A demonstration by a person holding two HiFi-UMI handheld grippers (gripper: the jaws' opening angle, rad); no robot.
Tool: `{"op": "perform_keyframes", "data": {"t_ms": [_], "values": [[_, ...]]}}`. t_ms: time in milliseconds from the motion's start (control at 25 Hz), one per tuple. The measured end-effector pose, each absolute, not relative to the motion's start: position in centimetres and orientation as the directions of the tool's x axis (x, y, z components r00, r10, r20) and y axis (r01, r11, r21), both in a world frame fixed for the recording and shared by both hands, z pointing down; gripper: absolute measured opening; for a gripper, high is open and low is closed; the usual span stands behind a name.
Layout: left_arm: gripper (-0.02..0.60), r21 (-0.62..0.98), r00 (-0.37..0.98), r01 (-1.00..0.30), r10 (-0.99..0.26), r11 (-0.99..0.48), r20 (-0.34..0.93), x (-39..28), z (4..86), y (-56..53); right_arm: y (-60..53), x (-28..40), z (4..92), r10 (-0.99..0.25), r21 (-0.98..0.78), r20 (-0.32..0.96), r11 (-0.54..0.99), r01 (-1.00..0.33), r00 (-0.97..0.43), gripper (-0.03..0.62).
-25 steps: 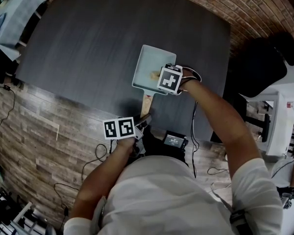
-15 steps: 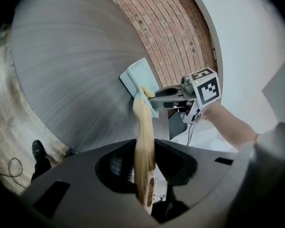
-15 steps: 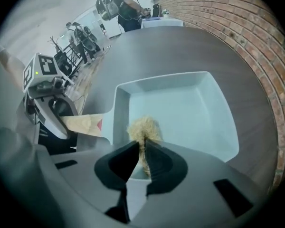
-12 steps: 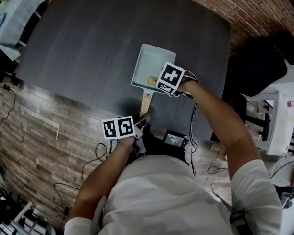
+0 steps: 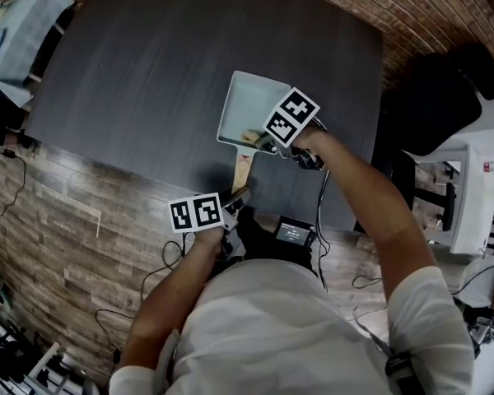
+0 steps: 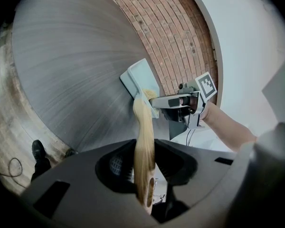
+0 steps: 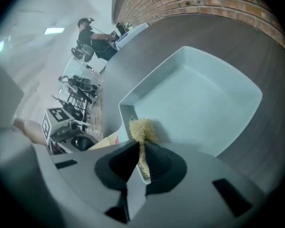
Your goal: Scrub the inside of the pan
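Observation:
A pale blue-green square pan (image 5: 245, 104) with a wooden handle (image 5: 241, 171) lies on the dark table (image 5: 140, 64). My left gripper (image 5: 235, 200) is shut on the end of that handle (image 6: 143, 141), at the table's near edge. My right gripper (image 5: 266, 143) is shut on a straw-coloured scrubber (image 7: 141, 129). The scrubber sits inside the pan (image 7: 199, 99), against the wall on the handle side, and it touches the pan's floor. From the left gripper view the right gripper (image 6: 154, 100) reaches over the pan's near rim (image 6: 138, 77).
A black chair (image 5: 440, 97) stands off the table's right edge. A table with a light blue cloth (image 5: 25, 23) is at the far left. Cables and a small black box (image 5: 294, 234) lie on the wood-look floor near my feet. A person (image 7: 88, 30) sits far off.
My right gripper has slid left along the pan's near wall with the scrubber, and its marker cube has turned. The pan has shifted slightly left. The left gripper keeps its hold.

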State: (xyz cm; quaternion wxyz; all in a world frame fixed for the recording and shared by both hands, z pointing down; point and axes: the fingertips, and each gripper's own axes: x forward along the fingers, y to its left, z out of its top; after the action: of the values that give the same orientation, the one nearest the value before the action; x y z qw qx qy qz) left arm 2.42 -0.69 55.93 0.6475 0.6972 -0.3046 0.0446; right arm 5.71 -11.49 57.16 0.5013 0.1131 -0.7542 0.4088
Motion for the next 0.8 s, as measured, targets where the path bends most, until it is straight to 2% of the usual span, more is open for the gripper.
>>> {"op": "perform_keyframes", "data": {"t_ms": [280,480,640,800], "values": [[0.117,0.878,0.824,-0.478,-0.341,0.011,0.453,2.5,55.9,-0.5,-11.5,5.7,56.6,0.228,-0.622,0.773,0.452,-0.639,-0.591,0.043],[0.117,0.879,0.829,-0.477,-0.331,0.006,0.452,2.4,55.9,-0.5,-12.8,5.7,54.0,0.109,-0.741,0.646,0.328,-0.586,-0.756,0.043],[0.117,0.878,0.833,-0.478,-0.318,-0.003,0.453,2.3,55.9,-0.6,-14.7,6.6,50.6,-0.047,-0.748,0.572,0.382,-0.544,-0.819,0.041],[0.117,0.879,0.842,-0.476,-0.309,-0.035,0.443,2.1,55.7,-0.4,-16.8,9.7,50.1,-0.193,-0.548,0.674,0.517,-0.658,-0.713,0.041]]}}
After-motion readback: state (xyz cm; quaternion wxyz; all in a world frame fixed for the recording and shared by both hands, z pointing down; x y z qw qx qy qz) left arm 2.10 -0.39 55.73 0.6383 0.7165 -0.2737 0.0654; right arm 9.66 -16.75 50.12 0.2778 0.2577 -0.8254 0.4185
